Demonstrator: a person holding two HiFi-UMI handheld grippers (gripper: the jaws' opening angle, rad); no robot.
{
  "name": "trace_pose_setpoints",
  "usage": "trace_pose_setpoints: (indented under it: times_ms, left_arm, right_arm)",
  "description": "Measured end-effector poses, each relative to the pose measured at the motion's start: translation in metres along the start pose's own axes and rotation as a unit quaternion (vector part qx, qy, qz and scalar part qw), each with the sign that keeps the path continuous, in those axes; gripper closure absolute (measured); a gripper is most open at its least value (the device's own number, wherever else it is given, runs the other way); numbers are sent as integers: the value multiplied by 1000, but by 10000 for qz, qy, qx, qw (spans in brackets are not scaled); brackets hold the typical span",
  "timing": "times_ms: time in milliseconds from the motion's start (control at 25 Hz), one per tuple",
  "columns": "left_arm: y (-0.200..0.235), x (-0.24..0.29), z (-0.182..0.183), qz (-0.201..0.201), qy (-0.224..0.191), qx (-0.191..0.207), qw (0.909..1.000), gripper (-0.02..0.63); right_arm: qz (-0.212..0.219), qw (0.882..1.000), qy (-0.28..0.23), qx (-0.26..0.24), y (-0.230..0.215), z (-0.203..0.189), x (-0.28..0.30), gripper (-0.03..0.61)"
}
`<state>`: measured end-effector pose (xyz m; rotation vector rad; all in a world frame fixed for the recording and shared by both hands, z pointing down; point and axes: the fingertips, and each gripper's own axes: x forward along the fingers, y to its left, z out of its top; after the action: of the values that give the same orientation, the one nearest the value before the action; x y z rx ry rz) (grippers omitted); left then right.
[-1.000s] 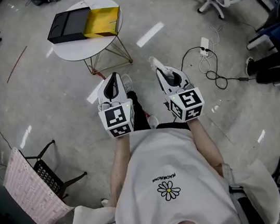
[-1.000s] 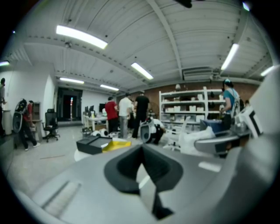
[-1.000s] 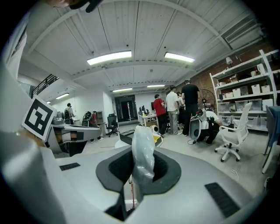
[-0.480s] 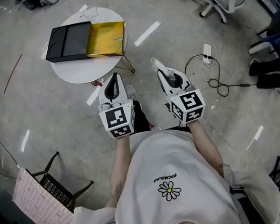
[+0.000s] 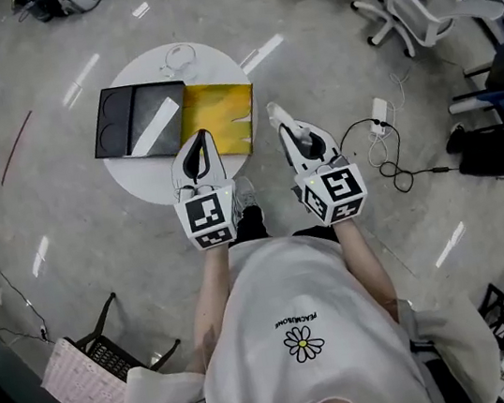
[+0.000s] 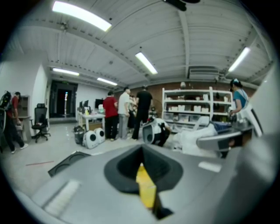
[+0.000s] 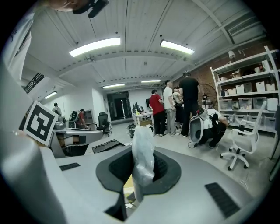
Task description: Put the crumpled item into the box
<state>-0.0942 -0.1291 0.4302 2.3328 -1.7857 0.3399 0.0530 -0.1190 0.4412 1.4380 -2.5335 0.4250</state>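
While the black box (image 5: 130, 120) is lying open at the left of the round table (image 5: 139, 174), the left gripper (image 5: 198, 140) is hovering over the table's near edge with its fingers drawn together on nothing (only a sliver of the yellow sheet (image 5: 229, 114) is showing past them). The right gripper (image 5: 281, 123) is pinching the pale crumpled item (image 7: 142, 151) in narrow fingers at the table's right rim, well apart from the box. I am judging that the carry is wanting a firm grip across the yellow sheet, with the fingers parting only once squarely above the box's recess.
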Motion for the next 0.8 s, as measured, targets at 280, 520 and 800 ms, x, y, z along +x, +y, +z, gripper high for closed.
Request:
trace_pose_setpoints:
  times_ms: [280,520,800]
  left_arm:
    - [34,43,10,-6,7,-101,9999,615]
    - [38,50,11,164,-4,-219,9996,615]
    - [50,53,21,567,-123,-266,9980,615]
  right_arm:
    - [-31,10000,6,89,-5,20,55,537]
    - [234,9996,129,-79,-8,22,75,537]
    - [680,9975,67,-149,-9,31,95,537]
